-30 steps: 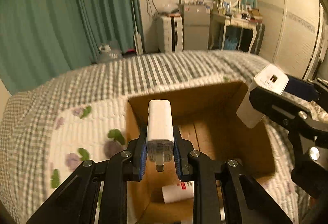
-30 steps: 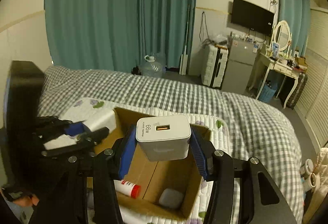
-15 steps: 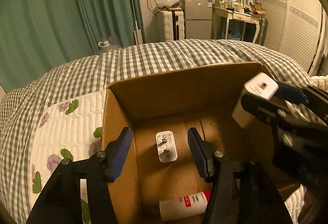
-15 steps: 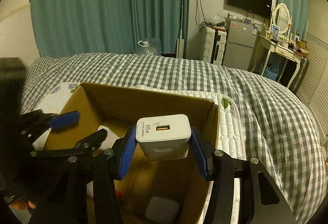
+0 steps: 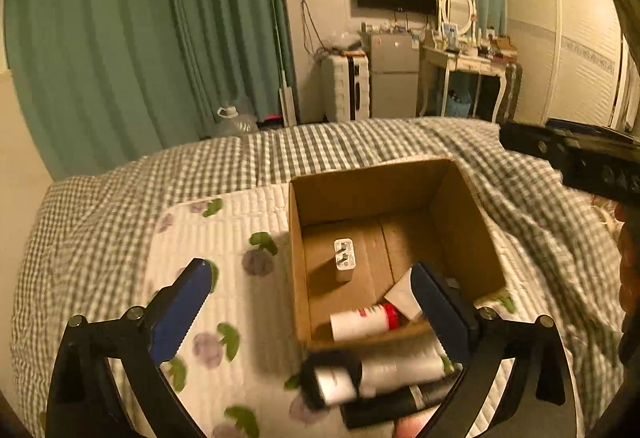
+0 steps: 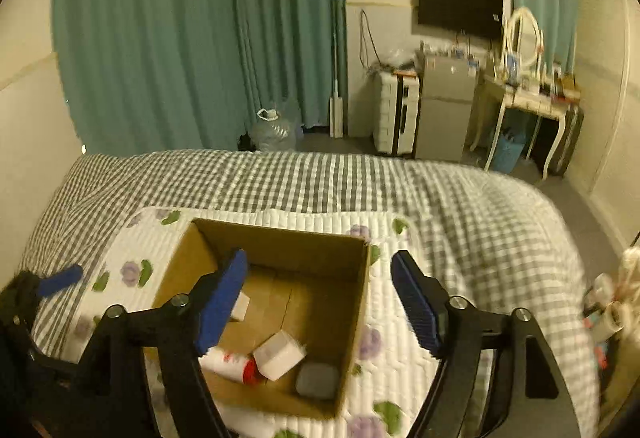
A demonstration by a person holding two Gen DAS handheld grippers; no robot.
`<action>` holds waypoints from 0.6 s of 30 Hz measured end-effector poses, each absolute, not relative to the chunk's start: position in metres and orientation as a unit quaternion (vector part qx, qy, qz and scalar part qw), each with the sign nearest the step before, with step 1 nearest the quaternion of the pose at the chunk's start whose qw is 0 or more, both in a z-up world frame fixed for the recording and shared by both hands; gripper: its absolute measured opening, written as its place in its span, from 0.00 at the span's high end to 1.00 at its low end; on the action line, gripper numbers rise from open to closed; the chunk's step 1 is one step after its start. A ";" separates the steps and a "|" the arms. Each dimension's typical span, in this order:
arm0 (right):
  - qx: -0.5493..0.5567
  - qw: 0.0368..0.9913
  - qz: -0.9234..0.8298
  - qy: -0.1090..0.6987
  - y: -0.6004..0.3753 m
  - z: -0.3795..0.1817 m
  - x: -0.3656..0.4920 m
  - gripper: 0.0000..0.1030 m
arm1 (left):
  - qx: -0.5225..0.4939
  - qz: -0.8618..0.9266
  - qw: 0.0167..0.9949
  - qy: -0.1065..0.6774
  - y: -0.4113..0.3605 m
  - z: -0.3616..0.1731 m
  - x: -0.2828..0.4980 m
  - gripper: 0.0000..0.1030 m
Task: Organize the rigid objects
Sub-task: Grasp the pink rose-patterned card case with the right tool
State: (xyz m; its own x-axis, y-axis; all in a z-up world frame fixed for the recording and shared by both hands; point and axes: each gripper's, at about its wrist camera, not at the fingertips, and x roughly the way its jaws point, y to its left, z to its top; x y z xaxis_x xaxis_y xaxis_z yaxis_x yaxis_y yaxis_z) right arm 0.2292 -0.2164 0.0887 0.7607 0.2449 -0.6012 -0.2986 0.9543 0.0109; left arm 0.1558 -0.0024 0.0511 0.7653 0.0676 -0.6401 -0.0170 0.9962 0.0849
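An open cardboard box [image 5: 298, 238] [image 6: 354, 302] sits on a white floral quilt on the bed. Inside lie a slim white charger [image 5: 345, 260] [image 6: 239, 306], a white cube charger [image 6: 279, 354] [image 5: 402, 294], a white bottle with a red cap [image 5: 362, 322] [image 6: 228, 362] and a grey case [image 6: 317, 381]. My left gripper [image 5: 312, 310] is open and empty above the box's near side. My right gripper [image 6: 320, 302] is open and empty above the box. A white tube with a black cap [image 5: 360, 374] and a black object [image 5: 396, 404] lie in front of the box.
The floral quilt [image 5: 224, 238] [image 6: 396, 358] lies on a grey checked bedspread [image 5: 120, 197] [image 6: 320, 177]. Green curtains, a water jug [image 6: 272, 125], a small fridge [image 6: 444, 109] and a dressing table [image 6: 528, 105] stand beyond the bed.
Both grippers opened and let go of their chargers, which now lie in the box. Both grippers then pulled back and up from the box.
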 end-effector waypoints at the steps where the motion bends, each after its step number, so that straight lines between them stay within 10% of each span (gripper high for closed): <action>1: -0.052 0.937 0.146 0.313 -0.216 0.096 0.218 0.17 | 0.036 0.023 0.940 0.338 -0.001 0.058 0.145 0.00; 10: -0.105 0.929 0.132 0.328 -0.206 0.113 0.105 0.10 | 0.048 0.017 0.946 0.321 -0.004 0.084 0.067 0.00; 18: -0.075 0.911 0.106 0.391 -0.206 0.020 0.053 0.10 | 0.008 0.011 0.932 0.362 0.011 0.020 0.038 0.00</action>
State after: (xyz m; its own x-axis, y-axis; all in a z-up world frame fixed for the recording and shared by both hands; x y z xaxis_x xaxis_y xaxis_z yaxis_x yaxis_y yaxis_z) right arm 0.0532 -0.2064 0.0201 0.6720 0.1343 -0.7283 -0.2520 0.9662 -0.0544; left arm 0.0382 0.0111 0.0195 0.7383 0.0256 -0.6740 -0.0145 0.9997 0.0221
